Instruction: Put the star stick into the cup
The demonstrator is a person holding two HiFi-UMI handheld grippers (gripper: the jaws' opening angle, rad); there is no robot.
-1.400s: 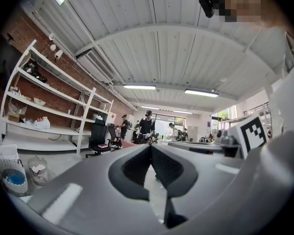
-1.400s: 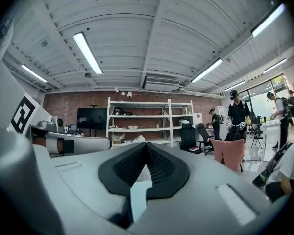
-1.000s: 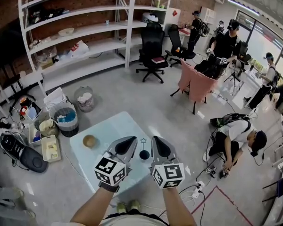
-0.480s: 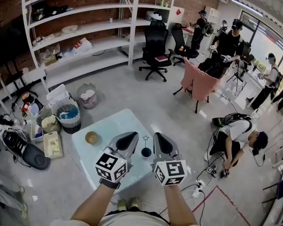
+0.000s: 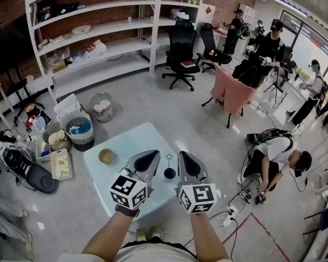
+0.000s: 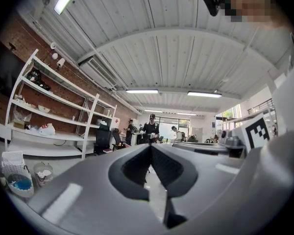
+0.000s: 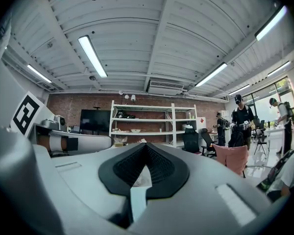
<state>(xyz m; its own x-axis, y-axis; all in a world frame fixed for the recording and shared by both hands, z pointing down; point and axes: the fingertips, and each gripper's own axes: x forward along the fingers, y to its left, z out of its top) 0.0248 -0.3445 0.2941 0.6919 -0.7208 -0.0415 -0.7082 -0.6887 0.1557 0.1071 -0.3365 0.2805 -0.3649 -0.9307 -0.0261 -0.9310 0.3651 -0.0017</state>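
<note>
In the head view a small dark cup [image 5: 169, 173] stands on the pale table [image 5: 126, 146], between my two grippers. A thin stick with a star outline [image 5: 168, 158] on top rises from the cup, seemingly standing in it. My left gripper [image 5: 151, 156] is just left of the cup, my right gripper [image 5: 184, 159] just right of it; both are raised and point away from me. In the left gripper view the left gripper [image 6: 150, 149] is shut with nothing in it. In the right gripper view the right gripper [image 7: 146, 146] is shut and empty too. Neither gripper view shows the cup or stick.
A tan round bowl [image 5: 106, 156] sits on the table's left part. Bins and a bucket [image 5: 79, 132] stand on the floor at the left, shelves [image 5: 98, 42] behind. Office chairs [image 5: 181, 59], a pink chair [image 5: 229, 94] and several people, one crouching [image 5: 276, 157], are at the right.
The head view has shifted slightly, so the room sits a little differently in frame. Both grippers stay shut beside the cup, and the star stick stays in place.
</note>
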